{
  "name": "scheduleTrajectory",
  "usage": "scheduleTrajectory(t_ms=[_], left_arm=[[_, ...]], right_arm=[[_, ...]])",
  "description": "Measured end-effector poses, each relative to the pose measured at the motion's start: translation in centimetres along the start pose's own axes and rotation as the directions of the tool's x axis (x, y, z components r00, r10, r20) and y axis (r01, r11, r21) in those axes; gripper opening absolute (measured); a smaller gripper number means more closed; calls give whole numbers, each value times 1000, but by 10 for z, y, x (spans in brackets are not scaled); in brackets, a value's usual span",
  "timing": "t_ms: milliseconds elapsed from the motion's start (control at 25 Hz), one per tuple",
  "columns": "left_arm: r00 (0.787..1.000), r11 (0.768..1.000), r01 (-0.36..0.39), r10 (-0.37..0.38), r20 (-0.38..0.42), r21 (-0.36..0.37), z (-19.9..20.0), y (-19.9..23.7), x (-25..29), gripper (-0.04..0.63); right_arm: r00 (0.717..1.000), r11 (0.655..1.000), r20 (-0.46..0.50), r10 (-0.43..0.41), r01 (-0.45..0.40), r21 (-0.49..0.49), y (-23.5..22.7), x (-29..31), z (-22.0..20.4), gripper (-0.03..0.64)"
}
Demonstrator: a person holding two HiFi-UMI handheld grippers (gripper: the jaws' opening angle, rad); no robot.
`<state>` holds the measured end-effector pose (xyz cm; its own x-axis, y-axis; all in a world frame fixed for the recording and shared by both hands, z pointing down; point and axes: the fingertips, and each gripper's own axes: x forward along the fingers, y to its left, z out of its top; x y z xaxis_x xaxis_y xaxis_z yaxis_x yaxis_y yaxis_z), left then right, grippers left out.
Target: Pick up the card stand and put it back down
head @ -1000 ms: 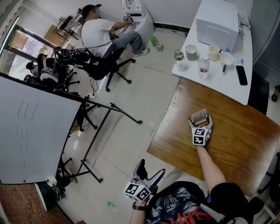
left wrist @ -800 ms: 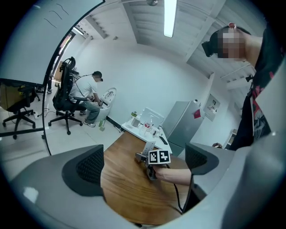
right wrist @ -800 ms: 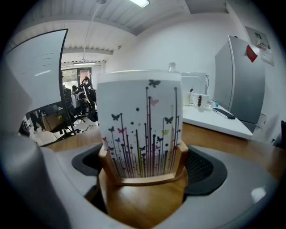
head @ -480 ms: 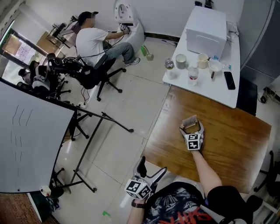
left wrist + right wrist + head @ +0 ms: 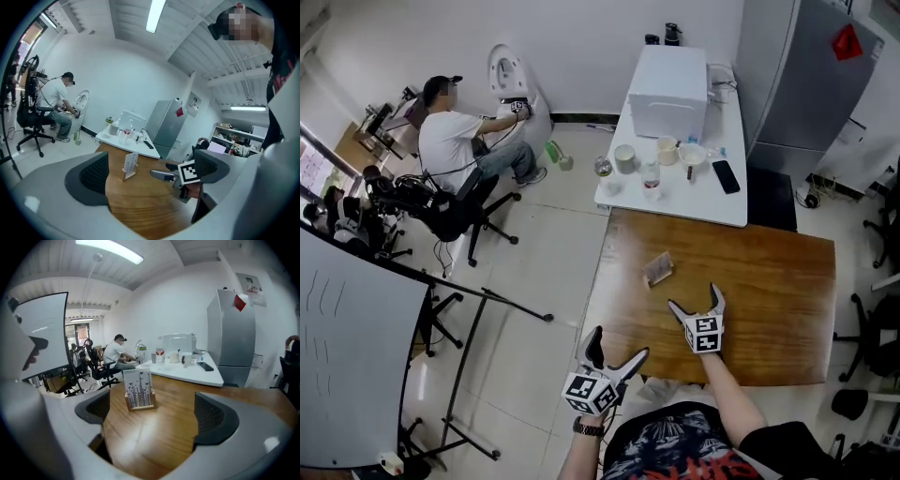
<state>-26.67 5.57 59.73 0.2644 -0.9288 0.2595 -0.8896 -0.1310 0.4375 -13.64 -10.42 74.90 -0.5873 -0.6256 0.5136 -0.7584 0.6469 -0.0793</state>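
Small card stand [image 5: 658,269], wooden base holding a white printed card, stands upright near the left edge of the brown wooden table [image 5: 769,281], untouched. Right gripper [image 5: 694,298] near it, jaws spread, empty. Left gripper [image 5: 619,342] off the near edge, likewise spread, empty. Likely light, stiff, tippy: pinch the base.

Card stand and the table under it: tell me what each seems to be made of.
Card stand: pale, matte wooden-looking base block; the upright card looks like white printed paper or cardstock. Table: brown wood-grain top with a glossy finish, shown by light glare; solid wood, veneer or laminate cannot be told.
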Motion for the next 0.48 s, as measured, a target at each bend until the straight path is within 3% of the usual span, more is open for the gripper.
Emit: scheduleTrajectory(t_ms=[320, 480], left_arm=[[992, 987, 124, -122, -24, 99, 6, -83, 53, 577], [992, 981, 127, -125, -27, 148, 0, -127, 68, 575]], right_arm=[[977, 996, 199, -77, 66, 62, -76, -155, 57, 437], [952, 991, 280, -128, 111, 74, -110, -239, 68, 311]])
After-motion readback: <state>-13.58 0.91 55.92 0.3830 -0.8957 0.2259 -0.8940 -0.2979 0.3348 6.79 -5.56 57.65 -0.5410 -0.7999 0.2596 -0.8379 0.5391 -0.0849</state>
